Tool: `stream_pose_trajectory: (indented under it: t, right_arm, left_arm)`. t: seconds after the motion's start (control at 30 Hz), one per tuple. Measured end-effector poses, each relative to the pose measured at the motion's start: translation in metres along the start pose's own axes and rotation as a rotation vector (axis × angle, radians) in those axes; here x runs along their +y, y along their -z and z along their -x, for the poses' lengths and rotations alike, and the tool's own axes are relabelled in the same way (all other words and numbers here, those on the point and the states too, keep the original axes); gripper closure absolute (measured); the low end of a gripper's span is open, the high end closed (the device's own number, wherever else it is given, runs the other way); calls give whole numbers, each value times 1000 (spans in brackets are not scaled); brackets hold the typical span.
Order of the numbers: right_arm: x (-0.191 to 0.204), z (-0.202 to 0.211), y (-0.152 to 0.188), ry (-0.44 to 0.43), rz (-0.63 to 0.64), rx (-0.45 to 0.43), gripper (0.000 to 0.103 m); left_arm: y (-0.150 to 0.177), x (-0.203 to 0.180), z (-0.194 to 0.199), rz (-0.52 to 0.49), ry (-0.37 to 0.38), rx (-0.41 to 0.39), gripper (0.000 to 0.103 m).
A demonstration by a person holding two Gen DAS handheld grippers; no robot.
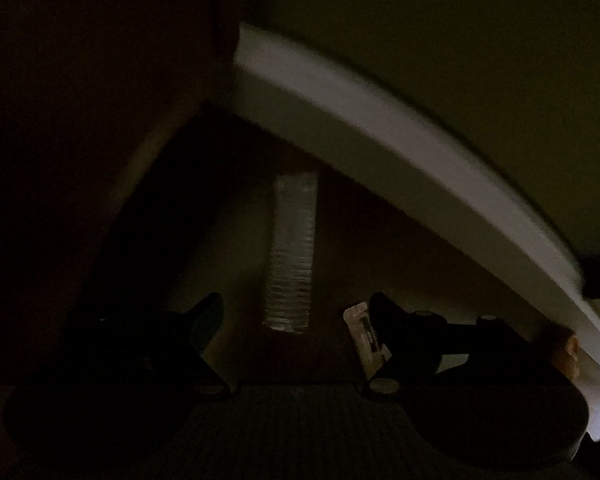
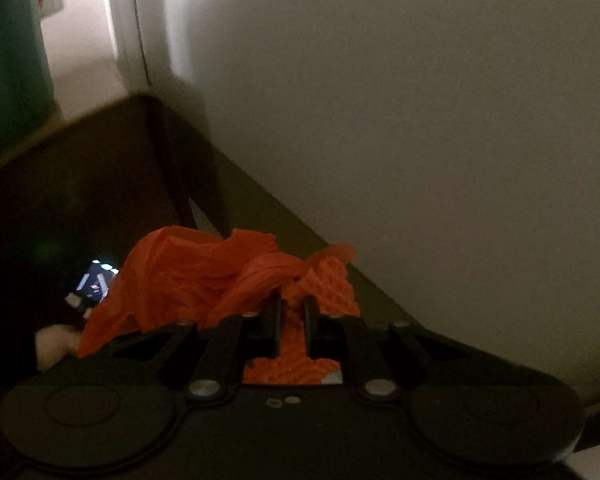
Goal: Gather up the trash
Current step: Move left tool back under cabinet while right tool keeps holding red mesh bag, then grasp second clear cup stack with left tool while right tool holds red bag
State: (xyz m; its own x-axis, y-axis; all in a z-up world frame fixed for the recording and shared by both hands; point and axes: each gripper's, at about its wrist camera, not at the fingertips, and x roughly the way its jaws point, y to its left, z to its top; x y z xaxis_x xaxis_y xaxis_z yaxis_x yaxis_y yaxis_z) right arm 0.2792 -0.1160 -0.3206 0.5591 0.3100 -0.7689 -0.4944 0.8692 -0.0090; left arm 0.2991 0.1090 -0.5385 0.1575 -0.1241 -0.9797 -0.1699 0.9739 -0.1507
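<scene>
While right gripper pinches one orange bag

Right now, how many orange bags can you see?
1. The orange bag is bunched up in the right tool, pinched between its fingers, next to the white wall. The left camera's picture is very dark, so another could be hidden there.

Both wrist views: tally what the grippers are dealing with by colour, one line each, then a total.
Orange: 1, the plastic bag pinched in the right gripper.
Clear or silvery: 1, the ribbed wrapper lying ahead of the open left gripper.
Total: 2
</scene>
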Motion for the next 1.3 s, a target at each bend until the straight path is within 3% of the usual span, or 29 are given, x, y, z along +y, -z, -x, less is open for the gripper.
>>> stream_pose_trajectory:
  t: [0.27,0.6,0.73,0.8,1.07,1.3]
  right_arm:
    - [19,-43,12,-44,51,40,94]
    - [40,-95,17,-92,19,105,94]
    - [50,-104,14,-92,15,108,94]
    - [49,-105,16,-86,18,109,94]
    - [33,-91,12,-57,0,105,94]
    - [41,-60,-5,-29,-28,59,94]
  left_arm:
    - [-12,4,-95,3,-18,93,23]
    - [-12,0,-140,-19,-54,141,25]
    - [-14,-5,-139,-59,-75,117,32]
    - [-15,-7,-135,-70,-97,99,61]
    - [-10,-14,-106,-57,-124,59,61]
    - [14,-23,-23,-91,-99,1,61]
